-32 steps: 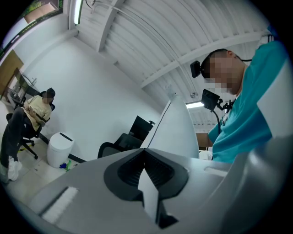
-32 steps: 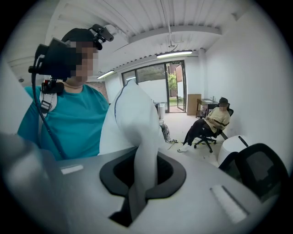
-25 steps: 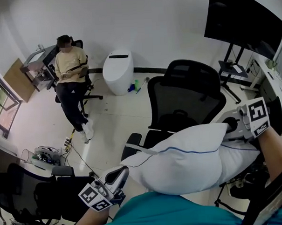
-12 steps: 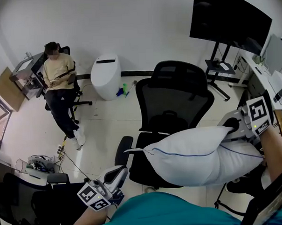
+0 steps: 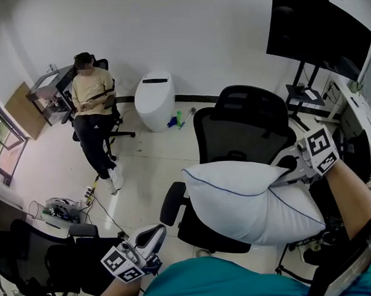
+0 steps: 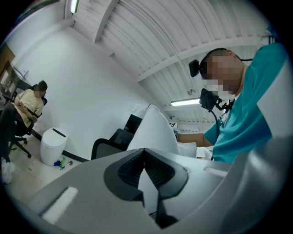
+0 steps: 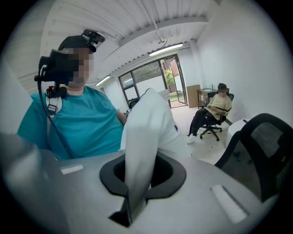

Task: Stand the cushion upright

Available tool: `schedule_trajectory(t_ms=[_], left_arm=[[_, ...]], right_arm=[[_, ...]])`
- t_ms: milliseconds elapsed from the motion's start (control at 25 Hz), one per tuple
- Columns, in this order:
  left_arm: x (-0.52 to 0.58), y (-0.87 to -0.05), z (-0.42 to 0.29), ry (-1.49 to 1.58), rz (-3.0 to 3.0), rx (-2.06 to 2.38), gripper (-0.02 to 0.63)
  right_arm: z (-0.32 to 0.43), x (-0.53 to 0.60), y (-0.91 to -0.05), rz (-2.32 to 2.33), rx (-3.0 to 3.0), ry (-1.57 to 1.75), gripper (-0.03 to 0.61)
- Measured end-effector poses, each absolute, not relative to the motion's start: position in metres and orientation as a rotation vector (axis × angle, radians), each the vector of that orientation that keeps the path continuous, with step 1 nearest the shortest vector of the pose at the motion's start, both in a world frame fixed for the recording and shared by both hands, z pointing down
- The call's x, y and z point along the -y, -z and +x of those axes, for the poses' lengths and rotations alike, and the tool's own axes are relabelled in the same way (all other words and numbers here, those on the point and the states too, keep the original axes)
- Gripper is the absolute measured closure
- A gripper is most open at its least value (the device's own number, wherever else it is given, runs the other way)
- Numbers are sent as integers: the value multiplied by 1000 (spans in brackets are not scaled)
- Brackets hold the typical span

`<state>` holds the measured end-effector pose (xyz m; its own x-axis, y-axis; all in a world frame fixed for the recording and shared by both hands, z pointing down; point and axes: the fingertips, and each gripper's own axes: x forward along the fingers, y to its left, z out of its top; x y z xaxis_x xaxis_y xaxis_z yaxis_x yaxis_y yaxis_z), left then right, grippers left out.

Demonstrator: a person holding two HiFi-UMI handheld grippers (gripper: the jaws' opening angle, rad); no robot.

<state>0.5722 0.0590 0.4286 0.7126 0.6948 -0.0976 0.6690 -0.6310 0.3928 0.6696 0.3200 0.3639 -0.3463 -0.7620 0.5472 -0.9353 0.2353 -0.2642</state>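
Observation:
A white cushion [image 5: 237,197] with blue piping hangs over the seat of a black mesh office chair [image 5: 246,126]. My right gripper [image 5: 285,174] is shut on the cushion's right edge. In the right gripper view a fold of the cushion [image 7: 149,123] is pinched between the right gripper's [image 7: 139,178] jaws. At the lower left of the head view my left gripper [image 5: 154,234] is apart from the cushion, shut, with nothing in it. The left gripper view shows the left gripper [image 6: 144,157] with its pads together and the cushion [image 6: 153,130] beyond them.
A person [image 5: 92,108] sits on a chair at the back left. A white bin [image 5: 154,96] stands by the wall. A dark screen on a stand [image 5: 318,28] is at the back right. Cables [image 5: 59,208] lie on the floor beside another dark chair [image 5: 37,255].
My right gripper has come down and leftward with the cushion, which now hangs more bunched over the chair seat. The left gripper has stayed in place.

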Motion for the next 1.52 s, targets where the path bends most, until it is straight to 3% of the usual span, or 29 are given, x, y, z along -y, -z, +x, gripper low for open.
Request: schedule_trajectory(t_ms=[240, 560, 760, 1000, 1040, 1520], left_arm=[[-47, -435, 574, -112, 2552, -953, 601], [-46, -452, 586, -197, 2554, -875, 601], [-51, -462, 594, -240, 2546, -869, 601], [-58, -464, 600, -249, 2533, -896, 601], [-58, -463, 601, -246, 2532, -896, 601], [-50, -453, 587, -183, 2524, -926, 601]], right_arm=[[707, -307, -413, 1482, 2246, -931, 545], [803, -328, -545, 1532, 1965, -1154, 524], [884, -328, -551, 1686, 1627, -910, 423], [980, -370, -485, 1814, 699, -466, 442], [981, -370, -472, 1844, 636, -425, 476], [911, -360, -446, 2266, 791, -419, 476]])
